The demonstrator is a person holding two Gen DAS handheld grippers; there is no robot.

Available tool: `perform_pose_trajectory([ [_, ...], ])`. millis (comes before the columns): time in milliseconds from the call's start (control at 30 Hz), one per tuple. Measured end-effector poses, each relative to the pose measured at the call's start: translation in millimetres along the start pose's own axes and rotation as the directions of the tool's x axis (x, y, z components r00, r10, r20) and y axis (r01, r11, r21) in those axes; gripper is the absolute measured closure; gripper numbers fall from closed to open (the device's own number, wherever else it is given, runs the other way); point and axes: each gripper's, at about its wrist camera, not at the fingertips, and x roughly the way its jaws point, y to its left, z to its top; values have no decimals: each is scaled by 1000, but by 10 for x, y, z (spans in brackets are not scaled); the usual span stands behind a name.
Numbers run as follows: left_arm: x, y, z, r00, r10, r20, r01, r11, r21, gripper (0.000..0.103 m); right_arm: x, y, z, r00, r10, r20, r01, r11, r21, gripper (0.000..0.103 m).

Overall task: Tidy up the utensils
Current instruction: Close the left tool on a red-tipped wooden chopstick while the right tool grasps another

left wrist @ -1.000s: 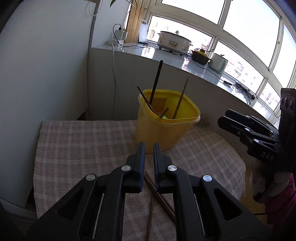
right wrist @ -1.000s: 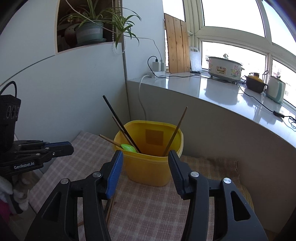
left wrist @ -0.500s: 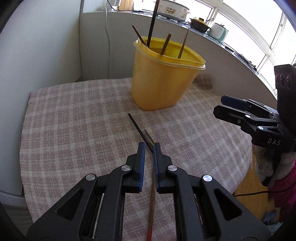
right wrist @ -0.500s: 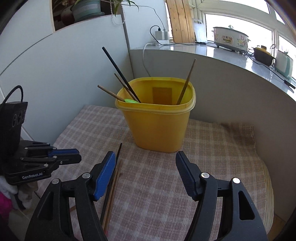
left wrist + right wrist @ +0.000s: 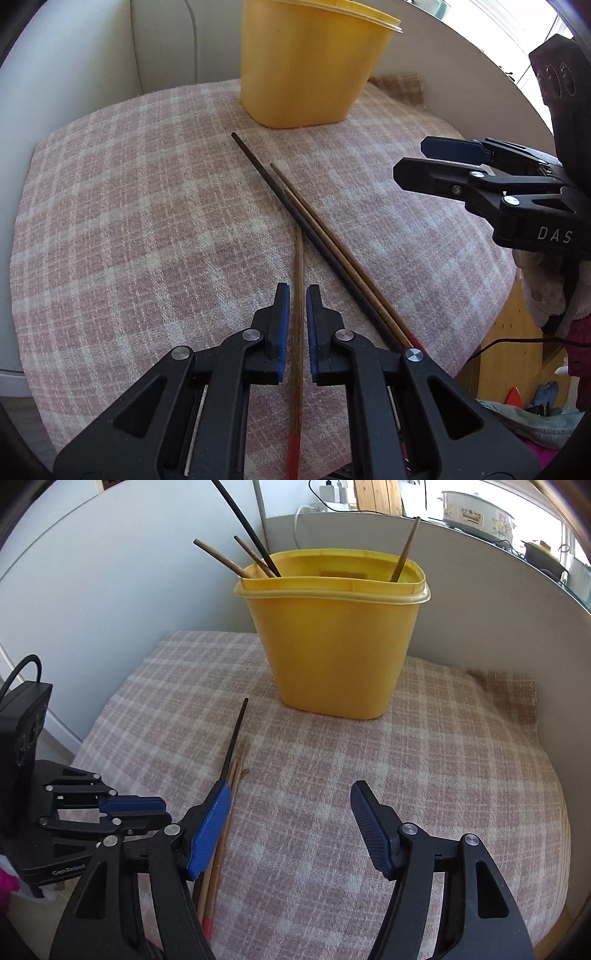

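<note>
Left view: checked cloth (image 5: 147, 221) covers the table. Yellow tub (image 5: 306, 62) stands at the far edge, top centre. Three chopsticks lie on the cloth in front of it: a dark one (image 5: 280, 199) and a brown one (image 5: 332, 240) side by side on a diagonal, touching along most of their length, and a third brown stick (image 5: 298, 295) with a red end, running straight toward the camera. Left gripper (image 5: 294, 291) is nearly closed, only a narrow slot between the blue pads; the red-ended stick is seen through that slot. Can't tell whether the pads touch it or sit above it. Right gripper (image 5: 424, 158) is at the right edge, over the cloth, clear of the sticks.

Right view: left gripper (image 5: 147, 810) low at the left edge, narrow. The dark chopstick (image 5: 236, 738) and the brown ones (image 5: 236, 771) lie just beside and partly under the right gripper's left finger (image 5: 210, 830). Right gripper (image 5: 291, 786) is wide, nothing between the pads, only bare cloth (image 5: 424, 746). Tub (image 5: 332, 638) stands upright behind, centre; four sticks (image 5: 255, 559) lean inside it, three at the left rim, one at the right.
</note>
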Motion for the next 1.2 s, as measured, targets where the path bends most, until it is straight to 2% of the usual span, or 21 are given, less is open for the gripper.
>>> perform_pose_trajectory([
  [233,156,-95,-2,998,37,-46,-36,999,21,97,52,18,-33,999,18,-28,-17,1000,2,37],
  [433,294,-173,58,996,67,-64,-64,997,44,97,170,19,-57,991,89,-102,-85,996,42,45],
  [533,334,-119,86,997,47,-55,-47,999,7,97,266,8,-55,981,126,-146,-117,991,70,53],
  [633,340,-82,88,998,37,-41,-37,999,-2,97,402,-44,-55,962,184,-200,-158,978,138,61],
  [767,269,-11,46,998,60,-25,-60,998,-8,97,555,-51,-49,946,211,-247,-170,970,175,74],
  [867,235,71,36,998,56,-22,-56,998,-24,97,611,-40,-34,937,234,-259,-187,963,193,75],
  [1200,152,180,26,997,71,-12,-71,997,-29,97,721,153,41,937,183,-298,-154,981,121,81],
])
